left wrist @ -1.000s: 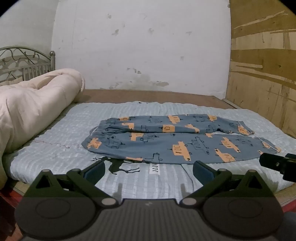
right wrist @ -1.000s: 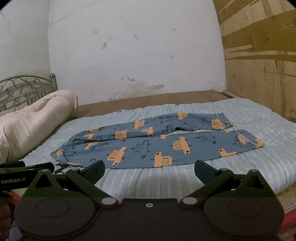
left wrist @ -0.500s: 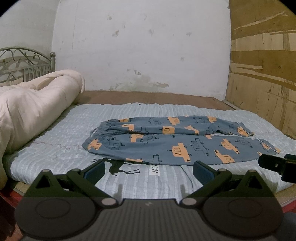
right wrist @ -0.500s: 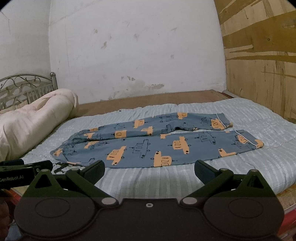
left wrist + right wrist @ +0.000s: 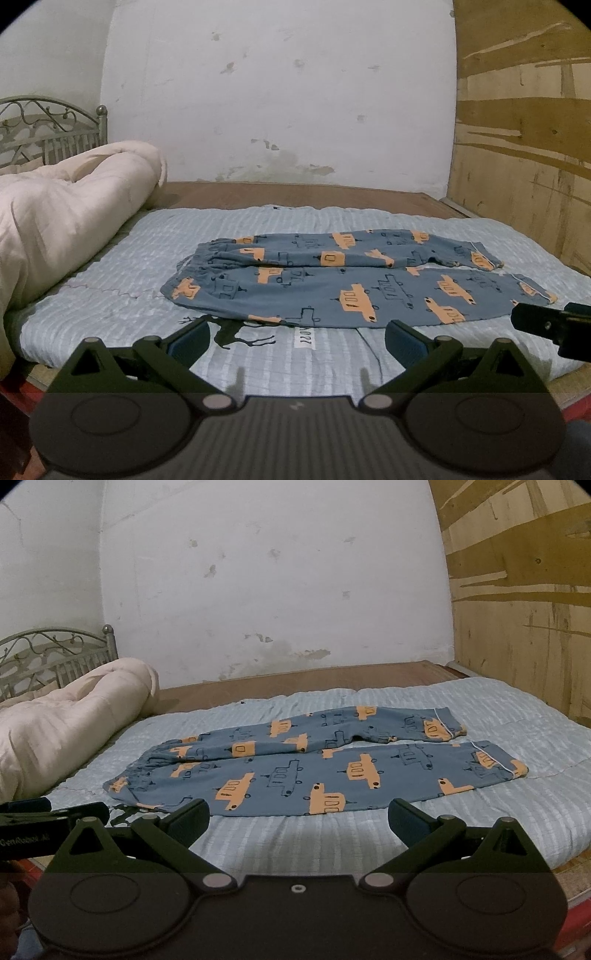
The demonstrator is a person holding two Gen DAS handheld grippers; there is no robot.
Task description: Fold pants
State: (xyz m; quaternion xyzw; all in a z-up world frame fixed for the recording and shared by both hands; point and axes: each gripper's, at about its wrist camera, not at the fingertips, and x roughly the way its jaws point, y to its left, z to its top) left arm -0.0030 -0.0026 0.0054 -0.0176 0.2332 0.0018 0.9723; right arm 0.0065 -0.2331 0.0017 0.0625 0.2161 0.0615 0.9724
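Nearest: left gripper [image 5: 297, 341], fingers spread wide, nothing between the blue pads, hovering over the near edge of the bed. Same for the right gripper [image 5: 298, 821], matte black, splayed and empty. Just beyond, a ribbed pale-blue quilt [image 5: 110, 295], soft and ridged. Only in the left view: a black deer print [image 5: 236, 332] and a white label [image 5: 306, 336] on the quilt. On the quilt's middle, the pants [image 5: 295, 764] flat, unfolded, blue knit with orange vehicles, waistband left, cuffs right, legs side by side. Left, a puffy cream comforter [image 5: 62, 218] in a roll. Further, curly metal headboard [image 5: 48, 657], bare wooden board [image 5: 314, 675], stained white wall [image 5: 258, 572], plywood panel [image 5: 524, 609].
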